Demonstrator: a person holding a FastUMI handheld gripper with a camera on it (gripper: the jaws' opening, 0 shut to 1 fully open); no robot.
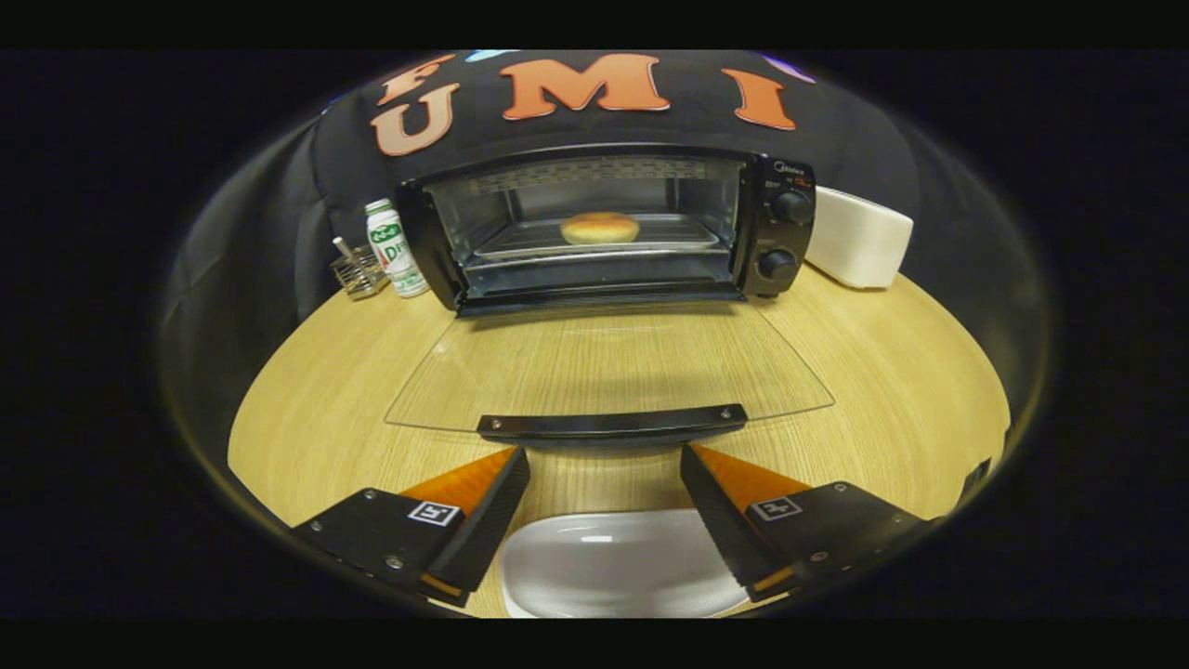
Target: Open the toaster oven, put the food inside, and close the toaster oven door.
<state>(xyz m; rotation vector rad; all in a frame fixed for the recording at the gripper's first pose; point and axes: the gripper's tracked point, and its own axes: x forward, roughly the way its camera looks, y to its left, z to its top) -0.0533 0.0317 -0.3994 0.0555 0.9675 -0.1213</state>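
Inside already: bun [599, 227] on toaster oven [608, 228] rack, glass door [608, 367] down flat.
Gripper [604, 469] wide open, empty, just short of door handle [611, 423]; white plate [618, 567] between fingers.

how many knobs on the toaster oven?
2. Both sit on the toaster oven's right-hand panel: upper knob and lower knob, stacked. Gripper is open, fingers just short of the lowered door's handle.

A green-and-white bottle [394, 247] and a wire basket [359, 273] stand together; a white box [859, 238] sits apart.
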